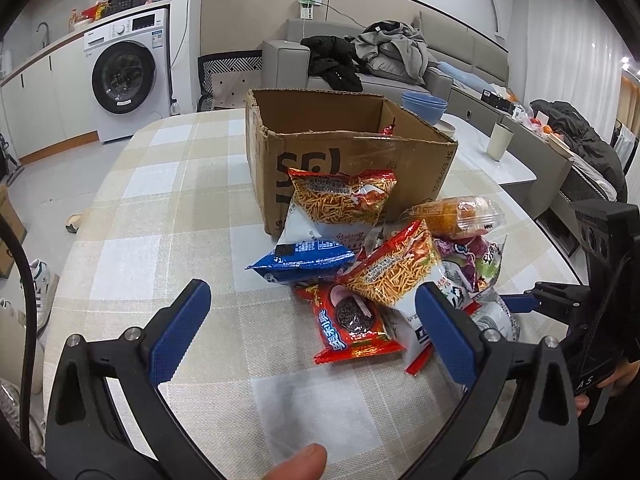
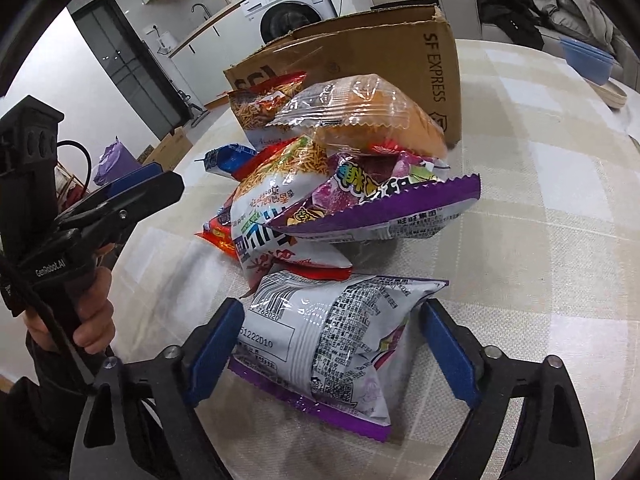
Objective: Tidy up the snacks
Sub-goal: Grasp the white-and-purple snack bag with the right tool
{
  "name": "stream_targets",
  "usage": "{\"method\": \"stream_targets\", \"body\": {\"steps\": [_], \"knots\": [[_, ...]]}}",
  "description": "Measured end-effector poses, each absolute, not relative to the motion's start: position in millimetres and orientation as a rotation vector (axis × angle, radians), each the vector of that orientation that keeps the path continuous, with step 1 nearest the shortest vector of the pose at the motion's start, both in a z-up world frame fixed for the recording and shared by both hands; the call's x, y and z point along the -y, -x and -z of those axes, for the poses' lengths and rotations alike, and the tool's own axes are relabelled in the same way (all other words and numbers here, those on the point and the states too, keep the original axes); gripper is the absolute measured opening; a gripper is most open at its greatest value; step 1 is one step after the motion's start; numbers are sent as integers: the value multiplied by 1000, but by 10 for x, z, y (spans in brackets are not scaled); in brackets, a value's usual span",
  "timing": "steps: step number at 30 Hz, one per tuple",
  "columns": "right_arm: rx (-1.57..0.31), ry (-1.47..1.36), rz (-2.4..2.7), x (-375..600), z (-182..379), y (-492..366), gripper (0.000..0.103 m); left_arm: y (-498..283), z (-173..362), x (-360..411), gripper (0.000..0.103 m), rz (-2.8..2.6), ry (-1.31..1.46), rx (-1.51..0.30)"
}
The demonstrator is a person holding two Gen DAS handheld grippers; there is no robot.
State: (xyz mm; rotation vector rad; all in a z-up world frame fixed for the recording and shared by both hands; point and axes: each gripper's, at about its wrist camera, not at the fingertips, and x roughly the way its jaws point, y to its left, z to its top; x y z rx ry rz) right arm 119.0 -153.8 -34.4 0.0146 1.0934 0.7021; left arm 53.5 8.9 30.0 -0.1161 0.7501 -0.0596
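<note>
Two hand-held grippers work over a checked counter [image 1: 168, 184]. Right hand-held gripper [image 2: 332, 340] straddles a white and purple snack bag [image 2: 328, 340] lying flat at the near edge of the pile; jaws spread, blue pads just beside the bag's two ends, cannot tell if they touch yet. Left hand-held gripper [image 1: 312, 320] hangs spread wide with nothing between the pads, over bare cloth, its right pad overlapping the pile's near edge in view. Just ahead of it a red cookie pack [image 1: 352, 328], a noodle snack bag [image 1: 396, 268] on top, a blue pack [image 1: 304, 260] to the left. Behind, a purple bag [image 2: 380, 204] and a clear-wrapped bun [image 2: 360, 112] stacked higher. A second noodle bag [image 1: 340, 200] leans against the open cardboard box [image 1: 360, 152], which stands behind the pile. Blue bowls [image 1: 424, 106] and a cup [image 1: 499, 141] further back, well apart. Washing machine [image 1: 128, 76] and a sofa with clothes [image 1: 384, 52] beyond the counter.
</note>
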Motion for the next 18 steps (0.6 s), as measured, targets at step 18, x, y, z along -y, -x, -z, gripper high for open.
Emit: {"method": "stream_targets", "body": {"steps": [18], "knots": [[-1012,47,-737,1547,181,-1064,56,-564,-228,-84,102,61,117,-756]]}}
